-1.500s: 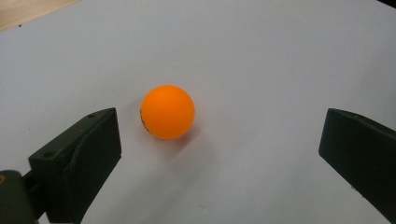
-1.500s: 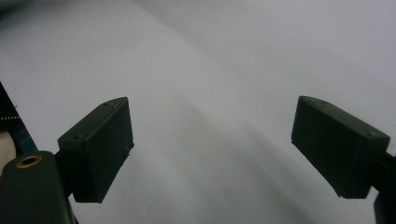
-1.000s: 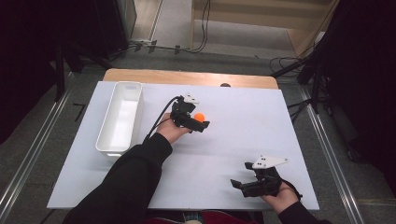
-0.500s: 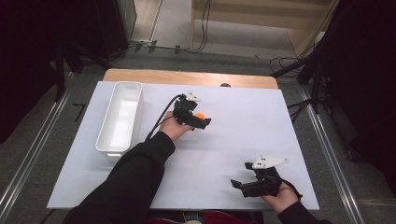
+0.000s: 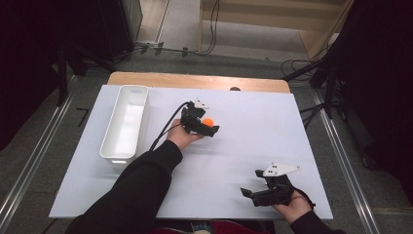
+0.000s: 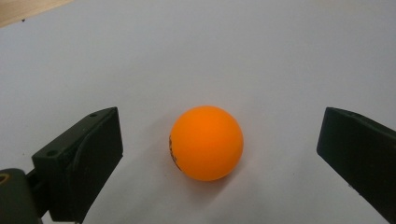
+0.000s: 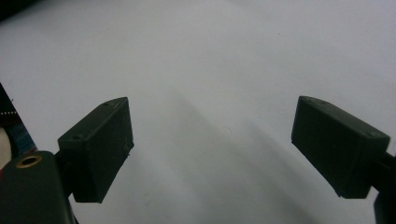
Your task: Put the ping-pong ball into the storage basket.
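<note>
An orange ball (image 6: 207,142) rests on the white table sheet (image 5: 253,131), between the wide-apart jaws of my left gripper (image 6: 219,154), touching neither. From the high view the same ball (image 5: 208,122) shows at the tip of the left gripper (image 5: 207,126), near the sheet's middle. My right gripper (image 5: 251,191) lies low at the front right, open, with bare sheet between its jaws (image 7: 212,149).
A long white bin (image 5: 127,103) stands at the left of the sheet, nothing visible inside it. The wooden table edge (image 5: 195,80) runs behind the sheet. A black cable (image 5: 165,129) trails from the left gripper toward the sleeve.
The left gripper has shifted slightly forward around the ball. The right gripper has stayed in place.
</note>
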Tool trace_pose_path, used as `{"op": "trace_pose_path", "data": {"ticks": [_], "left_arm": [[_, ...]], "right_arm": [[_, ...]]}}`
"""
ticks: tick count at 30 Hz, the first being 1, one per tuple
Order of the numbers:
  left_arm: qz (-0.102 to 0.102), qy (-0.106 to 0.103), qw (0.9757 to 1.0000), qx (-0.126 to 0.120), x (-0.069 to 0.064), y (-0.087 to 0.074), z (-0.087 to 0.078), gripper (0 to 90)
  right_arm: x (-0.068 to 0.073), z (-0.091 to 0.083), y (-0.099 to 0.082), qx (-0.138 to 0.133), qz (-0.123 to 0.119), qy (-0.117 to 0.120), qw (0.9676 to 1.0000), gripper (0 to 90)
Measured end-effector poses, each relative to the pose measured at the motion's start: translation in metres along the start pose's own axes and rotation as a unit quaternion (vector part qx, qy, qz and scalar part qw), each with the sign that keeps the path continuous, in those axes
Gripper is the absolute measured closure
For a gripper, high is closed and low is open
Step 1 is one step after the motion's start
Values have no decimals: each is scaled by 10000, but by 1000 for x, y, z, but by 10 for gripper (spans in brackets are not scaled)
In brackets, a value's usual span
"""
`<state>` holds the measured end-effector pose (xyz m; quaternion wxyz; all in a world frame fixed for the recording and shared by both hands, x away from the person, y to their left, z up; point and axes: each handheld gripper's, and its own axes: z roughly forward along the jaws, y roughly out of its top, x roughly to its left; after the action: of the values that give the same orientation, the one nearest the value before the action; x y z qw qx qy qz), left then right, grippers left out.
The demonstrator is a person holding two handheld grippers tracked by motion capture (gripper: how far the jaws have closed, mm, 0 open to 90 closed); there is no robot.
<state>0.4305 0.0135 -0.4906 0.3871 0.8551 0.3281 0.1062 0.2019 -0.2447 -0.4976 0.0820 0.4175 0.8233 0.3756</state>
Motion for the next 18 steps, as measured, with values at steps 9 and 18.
{"op": "trace_pose_path", "data": {"ticks": [9, 18], "left_arm": [[68, 58, 9999, 54, 0, -3, 4, 5], [162, 151, 9996, 166, -3, -10, 13, 7]], "right_arm": [[1, 1, 0, 29, -2, -1, 10000, 115], [1, 1, 0, 43, -11, 2, 10000, 115]]}}
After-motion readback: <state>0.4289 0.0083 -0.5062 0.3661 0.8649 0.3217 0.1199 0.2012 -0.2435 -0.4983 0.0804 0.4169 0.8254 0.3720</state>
